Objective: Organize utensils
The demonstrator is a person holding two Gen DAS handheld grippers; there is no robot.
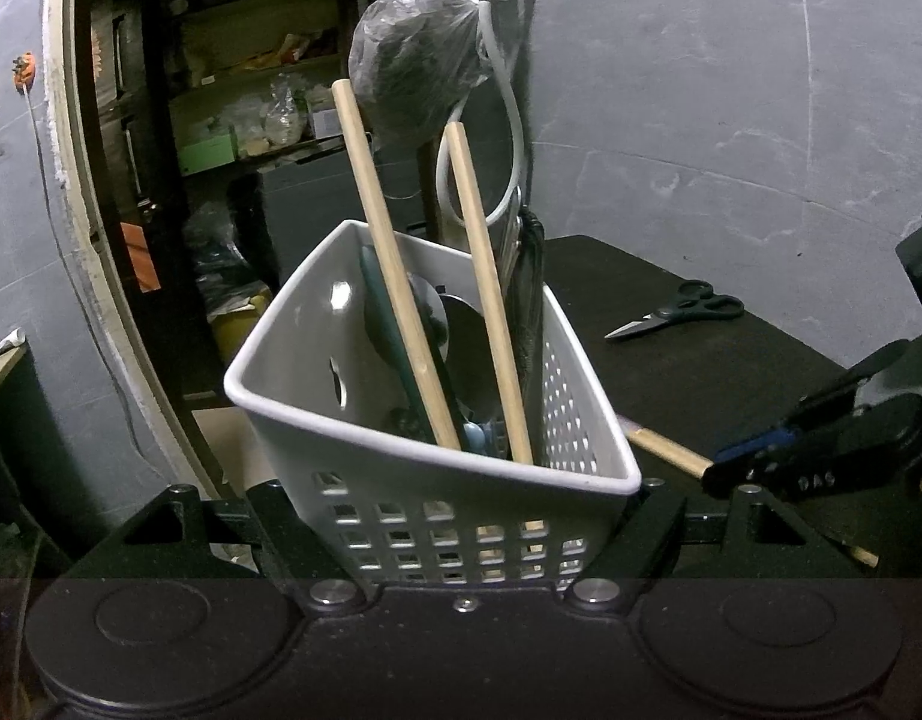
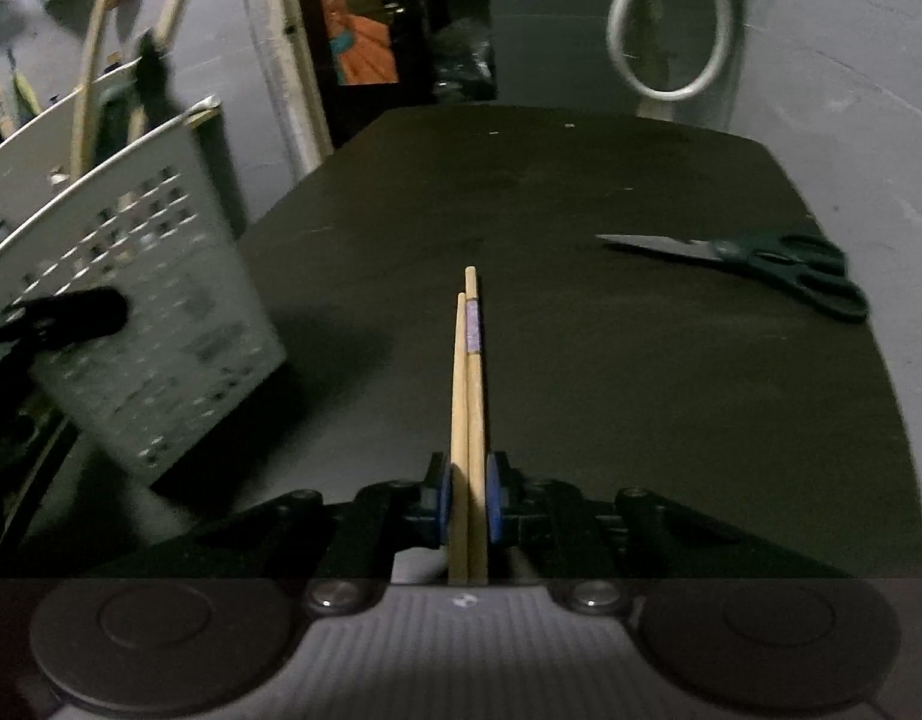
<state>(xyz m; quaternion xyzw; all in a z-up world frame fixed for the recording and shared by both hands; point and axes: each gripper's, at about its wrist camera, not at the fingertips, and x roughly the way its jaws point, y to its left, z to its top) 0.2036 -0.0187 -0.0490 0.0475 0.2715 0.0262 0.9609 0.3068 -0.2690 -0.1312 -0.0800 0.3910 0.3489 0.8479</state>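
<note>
The basket stands on the counter, tilted, with two wooden handles inside. To its right lie chopsticks; scissors farther right, perhaps slightly behind.

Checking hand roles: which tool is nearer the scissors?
Right. The right tool, gripping chopsticks, has the scissors ahead to its right on the table; the left tool holds the white basket farther away.
</note>
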